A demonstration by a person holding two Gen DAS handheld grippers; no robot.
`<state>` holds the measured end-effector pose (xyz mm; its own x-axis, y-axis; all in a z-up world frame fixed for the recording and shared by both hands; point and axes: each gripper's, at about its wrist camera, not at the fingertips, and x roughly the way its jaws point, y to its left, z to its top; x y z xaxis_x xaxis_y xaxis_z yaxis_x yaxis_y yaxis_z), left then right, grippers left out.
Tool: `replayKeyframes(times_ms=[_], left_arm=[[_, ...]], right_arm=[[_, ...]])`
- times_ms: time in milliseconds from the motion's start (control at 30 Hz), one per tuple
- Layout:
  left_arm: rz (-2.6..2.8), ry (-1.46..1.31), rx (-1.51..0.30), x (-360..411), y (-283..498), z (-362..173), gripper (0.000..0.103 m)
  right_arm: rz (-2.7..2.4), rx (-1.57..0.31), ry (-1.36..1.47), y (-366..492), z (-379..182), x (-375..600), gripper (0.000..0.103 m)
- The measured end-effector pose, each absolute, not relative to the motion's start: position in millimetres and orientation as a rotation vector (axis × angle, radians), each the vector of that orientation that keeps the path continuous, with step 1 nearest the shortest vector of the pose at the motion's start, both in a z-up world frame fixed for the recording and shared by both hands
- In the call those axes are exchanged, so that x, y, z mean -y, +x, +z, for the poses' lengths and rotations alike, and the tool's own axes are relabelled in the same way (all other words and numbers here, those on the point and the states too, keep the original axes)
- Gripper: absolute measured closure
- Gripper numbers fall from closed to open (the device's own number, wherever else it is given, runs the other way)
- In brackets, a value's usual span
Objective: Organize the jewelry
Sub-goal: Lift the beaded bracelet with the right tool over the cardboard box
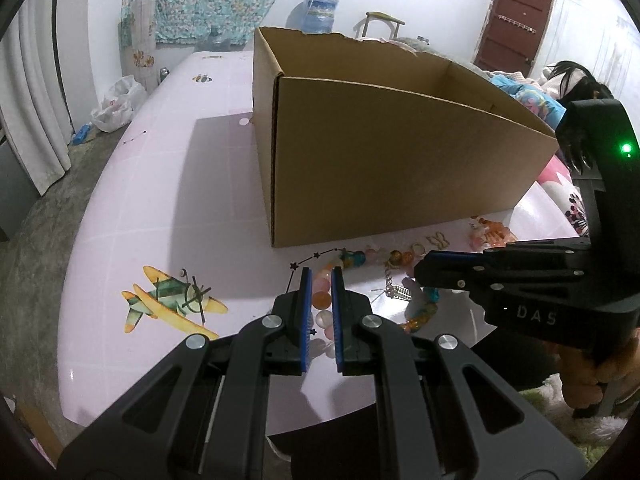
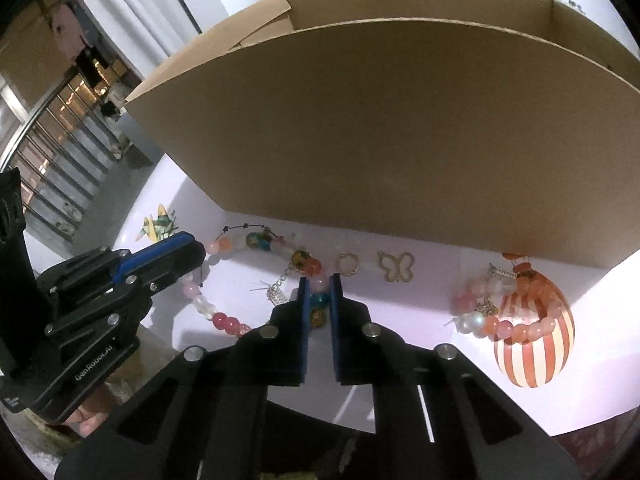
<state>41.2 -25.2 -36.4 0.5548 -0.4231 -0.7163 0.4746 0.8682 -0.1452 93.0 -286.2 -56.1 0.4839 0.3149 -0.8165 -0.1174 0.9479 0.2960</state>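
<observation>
A big open cardboard box [image 1: 400, 152] stands on the pink table; it fills the right wrist view [image 2: 380, 128]. In front of it lies a multicoloured bead necklace [image 1: 352, 260] [image 2: 224, 320]. My left gripper [image 1: 321, 276] is shut on its pink and orange beads [image 1: 322, 298]. My right gripper [image 2: 319, 282] is shut on its blue and pink beads [image 2: 319, 300], and shows at the right of the left wrist view [image 1: 424, 268]. A gold ring [image 2: 347, 264], a butterfly charm [image 2: 397, 267] and an orange bead bracelet [image 2: 516, 326] lie near the box.
The table [image 1: 168, 208] carries an airplane print [image 1: 172, 304] and a striped balloon print [image 2: 532, 352]. A silver chain piece [image 2: 278, 290] lies by the necklace. The table edge is close below both grippers. A water jug [image 1: 320, 14] stands behind the box.
</observation>
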Motion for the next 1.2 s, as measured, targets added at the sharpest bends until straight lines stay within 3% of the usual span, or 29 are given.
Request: replayKeyframes(times_ms=[567, 867, 1033, 1200], left_arm=[[-0.587, 0.075, -0.724, 27.4, 17.9, 11.2, 0.094], [-0.644, 0.097, -0.504, 32.2, 12.2, 101.5, 0.094], [-0.643, 0.128, -0.448, 52.4, 47.7, 131.6, 0.094], [-0.583, 0.203, -0.623, 82.1, 112.1, 114.1, 0.094]], right_arm=[[0.264, -0.919, 0.223, 63.5, -12.2, 310.6, 0.094], [0.314, -0.722, 0.156, 39.5, 80.9, 318.6, 0.093], [0.341, -0.680, 0.154, 89.4, 115.5, 337.4, 0.093], [0.400, -0.852, 0.221, 171.0, 97.4, 353.7, 0.093]])
